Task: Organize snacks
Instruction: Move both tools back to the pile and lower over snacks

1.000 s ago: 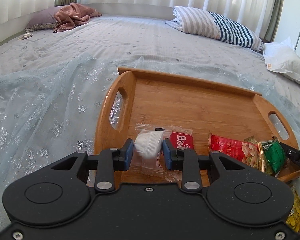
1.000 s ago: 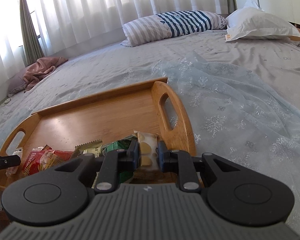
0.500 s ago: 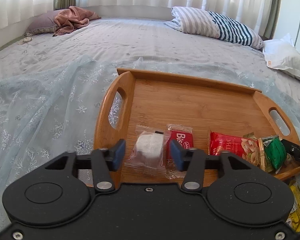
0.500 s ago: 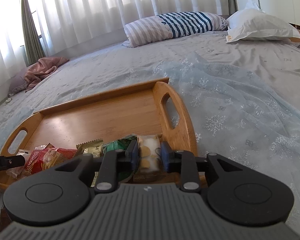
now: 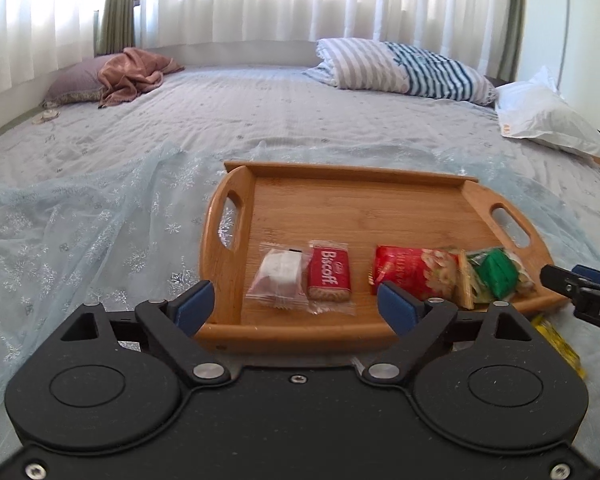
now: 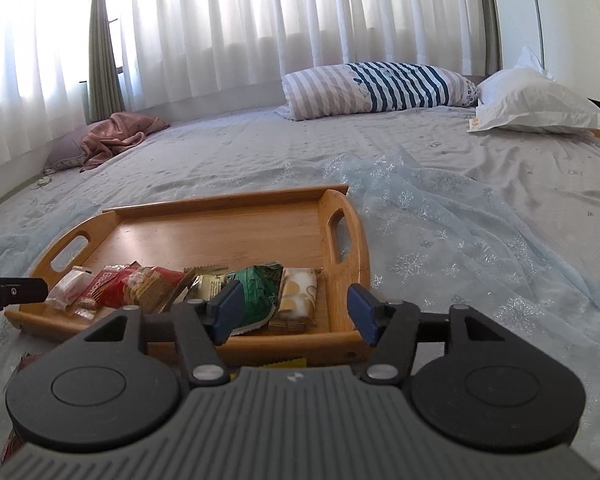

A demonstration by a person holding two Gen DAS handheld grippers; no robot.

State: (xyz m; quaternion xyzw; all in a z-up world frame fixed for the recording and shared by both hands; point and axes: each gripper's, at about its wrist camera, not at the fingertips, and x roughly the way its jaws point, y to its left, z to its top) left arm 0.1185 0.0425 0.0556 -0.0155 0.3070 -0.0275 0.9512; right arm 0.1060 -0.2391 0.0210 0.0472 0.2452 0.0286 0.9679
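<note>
A wooden tray (image 5: 356, 208) with two handles lies on the bed. Along its near edge lie a white snack in clear wrap (image 5: 278, 274), a red Biscoff packet (image 5: 329, 275), a red nut packet (image 5: 414, 270), a green packet (image 5: 496, 272) and, in the right wrist view, a cream biscuit packet (image 6: 298, 298). My left gripper (image 5: 294, 306) is open and empty, just short of the tray's near rim. My right gripper (image 6: 294, 314) is open and empty, in front of the cream and green packets (image 6: 256, 296). The tray also shows in the right wrist view (image 6: 224, 236).
A sheer blue snowflake cloth (image 5: 84, 232) lies under the tray on the grey bedspread. Striped pillows (image 5: 404, 70), a white pillow (image 5: 548, 120) and a pink cloth (image 5: 136, 70) lie far back. A yellow packet (image 5: 556, 340) lies off the tray at the near right.
Both grippers opened and drew back from the tray. The left let go of the white wrapped snack, the right let go of the cream biscuit packet. Both snacks now lie on the tray.
</note>
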